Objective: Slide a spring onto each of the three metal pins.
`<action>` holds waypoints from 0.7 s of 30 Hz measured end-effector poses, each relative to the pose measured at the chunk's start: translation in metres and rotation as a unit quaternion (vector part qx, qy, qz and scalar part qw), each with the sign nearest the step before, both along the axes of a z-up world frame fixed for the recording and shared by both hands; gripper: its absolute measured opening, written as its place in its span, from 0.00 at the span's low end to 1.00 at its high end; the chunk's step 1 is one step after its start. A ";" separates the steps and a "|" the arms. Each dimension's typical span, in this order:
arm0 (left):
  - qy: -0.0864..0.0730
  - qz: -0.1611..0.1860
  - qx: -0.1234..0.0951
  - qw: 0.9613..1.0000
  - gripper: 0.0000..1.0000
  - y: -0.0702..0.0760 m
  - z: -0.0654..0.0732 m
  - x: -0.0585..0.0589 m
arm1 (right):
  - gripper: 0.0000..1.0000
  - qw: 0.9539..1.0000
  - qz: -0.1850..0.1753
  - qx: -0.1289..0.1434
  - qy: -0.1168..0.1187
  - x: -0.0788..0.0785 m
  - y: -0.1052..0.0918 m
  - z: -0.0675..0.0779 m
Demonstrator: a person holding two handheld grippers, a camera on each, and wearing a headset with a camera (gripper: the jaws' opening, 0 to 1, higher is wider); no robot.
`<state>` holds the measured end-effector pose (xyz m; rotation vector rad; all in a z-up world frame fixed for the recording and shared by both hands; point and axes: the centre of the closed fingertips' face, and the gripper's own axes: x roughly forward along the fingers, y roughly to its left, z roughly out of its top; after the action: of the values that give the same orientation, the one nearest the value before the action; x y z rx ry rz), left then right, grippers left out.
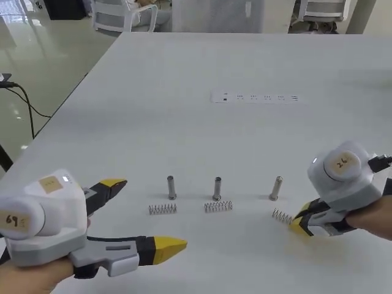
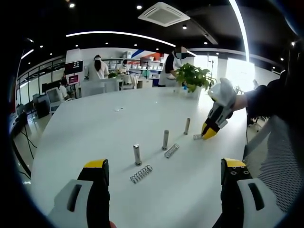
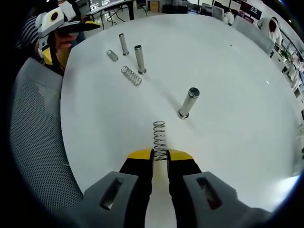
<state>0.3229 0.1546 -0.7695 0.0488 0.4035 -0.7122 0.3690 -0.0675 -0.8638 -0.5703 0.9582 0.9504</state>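
Note:
Three metal pins stand upright in a row on the white table: left pin (image 1: pixel 171 187), middle pin (image 1: pixel 217 188), right pin (image 1: pixel 275 188). A spring (image 1: pixel 162 209) lies in front of the left pin and another spring (image 1: pixel 218 206) in front of the middle pin. My right gripper (image 1: pixel 298 223) is low over the table, shut on one end of the third spring (image 3: pixel 159 135), which points toward the right pin (image 3: pixel 188 102). My left gripper (image 1: pixel 144 214) is open with nothing between its fingers, near the table's front left, short of the left spring (image 2: pixel 141 174).
A white power strip (image 1: pixel 256 97) lies flat farther back on the table (image 1: pixel 184 122). Chairs (image 1: pixel 119 15) stand beyond the far edge, and a black cable (image 1: pixel 24 101) hangs off to the left. A potted plant (image 2: pixel 192 76) and people are in the background.

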 end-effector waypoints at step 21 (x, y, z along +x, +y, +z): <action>0.001 -0.024 -0.003 1.000 0.90 -0.008 0.001 -0.002 | 0.12 0.999 0.033 0.023 0.009 -0.014 0.025 0.033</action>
<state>0.3206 0.1467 -0.7683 0.0528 0.4034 -0.7608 0.3552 -0.0422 -0.8311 -0.5577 0.9354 1.0365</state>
